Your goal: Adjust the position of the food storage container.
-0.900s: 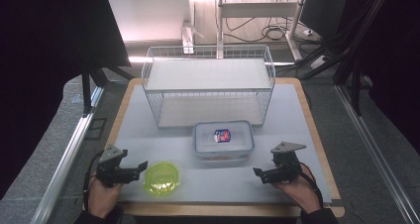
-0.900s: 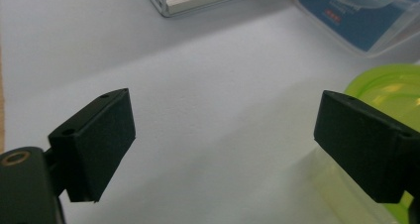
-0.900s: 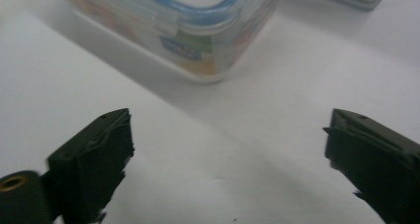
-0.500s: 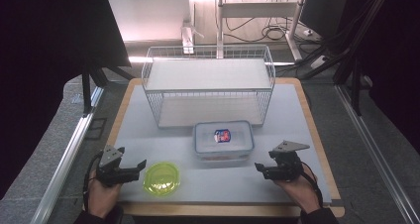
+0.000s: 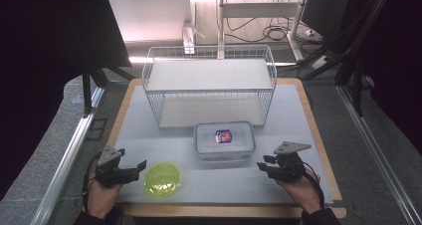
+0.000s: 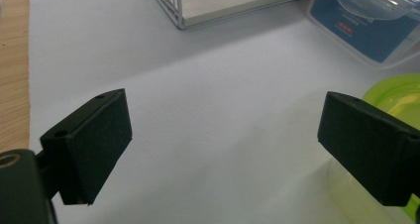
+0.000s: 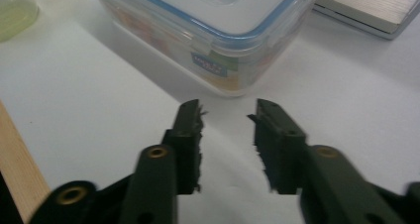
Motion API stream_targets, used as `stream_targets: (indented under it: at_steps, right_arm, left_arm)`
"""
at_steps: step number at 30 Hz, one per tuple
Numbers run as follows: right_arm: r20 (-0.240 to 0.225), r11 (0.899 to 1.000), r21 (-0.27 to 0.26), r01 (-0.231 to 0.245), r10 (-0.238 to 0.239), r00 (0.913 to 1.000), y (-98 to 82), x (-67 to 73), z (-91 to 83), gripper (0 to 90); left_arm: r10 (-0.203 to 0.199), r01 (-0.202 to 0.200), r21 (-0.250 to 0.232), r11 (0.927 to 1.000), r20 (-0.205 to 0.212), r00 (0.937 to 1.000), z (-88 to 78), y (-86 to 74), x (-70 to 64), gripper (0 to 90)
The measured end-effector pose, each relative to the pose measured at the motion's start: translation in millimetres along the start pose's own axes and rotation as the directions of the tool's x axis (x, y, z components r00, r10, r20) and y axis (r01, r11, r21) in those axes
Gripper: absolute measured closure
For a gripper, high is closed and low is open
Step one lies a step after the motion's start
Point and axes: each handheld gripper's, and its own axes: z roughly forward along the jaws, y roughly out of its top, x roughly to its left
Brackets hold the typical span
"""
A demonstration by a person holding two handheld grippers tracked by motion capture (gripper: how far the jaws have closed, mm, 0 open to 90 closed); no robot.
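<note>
Clear lidded container (image 5: 224,141) — centre landmark. Left gripper (image 5: 140,167) beside the green bowl (image 5: 162,178), jaws wide; right gripper (image 5: 263,166) to the container's right, jaws narrowly parted, empty — both poised to reach.

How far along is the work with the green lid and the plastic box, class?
Done: nothing visible yet. The green lid lies on the table beside the left gripper, and the plastic box sits closed before the wire basket. In hand: nothing; both grippers, including the right gripper, are open. Left: every handling step.

Lab recording rig, not a home: white desk (image 5: 149,150) with wood edging boxed in by black curtains (image 5: 59,31) upper left and right, aluminium rail (image 5: 64,170) lower left, loose cables (image 5: 259,31) on the floor at top centre.
</note>
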Motion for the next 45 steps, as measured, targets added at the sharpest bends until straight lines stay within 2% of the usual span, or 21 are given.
stream_targets:
  at_steps: [3, 7, 11, 18, 21, 24, 26, 27, 30, 35, 37, 39, 41, 44, 45]
  right_arm:
    - [-0.011, 1.000, 0.014, 0.011, -0.011, 0.9999, 0.8, 1.5, -0.2, 75.3]
    - [-0.021, 1.000, 0.022, 0.015, -0.015, 0.9997, 1.2, 3.0, 0.8, 77.1]
    - [-0.014, 1.000, 0.020, 0.009, -0.008, 0.9999, 1.3, 1.7, 0.2, 77.3]
    - [-0.017, 1.000, 0.004, -0.001, 0.001, 0.9999, 1.7, 1.0, -2.3, 80.0]
    - [-0.022, 1.000, 0.005, -0.004, 0.004, 0.9998, 1.6, 0.4, -1.6, 80.0]
    - [-0.027, 1.000, 0.003, -0.011, 0.011, 0.9996, 1.4, 0.0, -1.4, 79.8]
    - [-0.027, 1.000, 0.004, -0.009, 0.009, 0.9996, 0.8, -0.7, -1.4, 79.3]
    - [-0.027, 1.000, 0.001, -0.012, 0.012, 0.9996, 0.8, -0.8, -1.7, 79.0]
    - [-0.027, 1.000, -0.004, -0.018, 0.018, 0.9995, 0.8, -1.6, -2.8, 78.5]
    - [-0.022, 1.000, 0.000, -0.013, 0.013, 0.9997, 0.4, -1.2, -2.7, 78.4]
    - [-0.024, 1.000, 0.003, -0.011, 0.012, 0.9997, 0.5, -0.7, -2.0, 78.2]
    - [-0.023, 1.000, 0.007, -0.011, 0.011, 0.9997, 0.3, -0.5, -1.3, 78.0]
    - [-0.024, 1.000, 0.008, -0.013, 0.013, 0.9996, 0.0, -0.7, -0.3, 77.7]
    - [-0.023, 1.000, 0.013, -0.015, 0.015, 0.9996, -0.4, -0.7, 0.6, 77.4]
    - [-0.023, 1.000, 0.014, -0.015, 0.015, 0.9996, -0.4, -0.8, 0.7, 76.9]
  left_arm:
    - [-0.003, 0.003, 0.003, 1.0000, 0.011, 0.9999, -0.1, -0.4, 0.8, 5.1]
    - [-0.002, 0.002, 0.001, 1.0000, 0.004, 1.0000, -1.8, -0.8, 1.2, 8.2]
    - [0.021, -0.021, -0.018, 0.9996, 0.007, 0.9997, -7.5, -0.1, -1.1, 19.0]
    - [0.029, -0.024, -0.050, 0.9985, 0.103, 0.9943, -16.1, 3.8, -5.6, 53.2]
    - [0.029, -0.024, -0.035, 0.9991, 0.161, 0.9865, -19.0, 6.5, -7.7, 73.3]
    - [0.066, -0.065, -0.013, 0.9978, 0.208, 0.9758, -21.2, 7.2, -12.8, 88.4]
    - [0.079, -0.081, 0.000, 0.9967, 0.215, 0.9734, -22.0, 6.7, -17.2, 89.9]
    - [0.085, -0.087, 0.002, 0.9962, 0.228, 0.9701, -22.7, 6.5, -19.4, 90.0]
    - [0.090, -0.094, 0.004, 0.9956, 0.240, 0.9666, -26.6, 3.9, -26.3, 90.0]
    - [0.094, -0.107, 0.038, 0.9936, 0.247, 0.9645, -29.0, -5.0, -33.5, 90.0]
    - [0.089, -0.101, 0.033, 0.9943, 0.264, 0.9604, -30.1, -6.5, -34.8, 90.0]
    - [0.098, -0.109, 0.027, 0.9937, 0.264, 0.9596, -30.7, -5.3, -37.2, 90.0]
    - [0.097, -0.105, 0.012, 0.9944, 0.284, 0.9539, -31.1, -2.4, -41.8, 89.9]
    - [0.125, -0.133, 0.007, 0.9911, 0.294, 0.9477, -30.1, 1.5, -53.5, 90.0]
    - [0.130, -0.139, 0.006, 0.9903, 0.304, 0.9436, -29.3, 2.0, -57.2, 90.0]
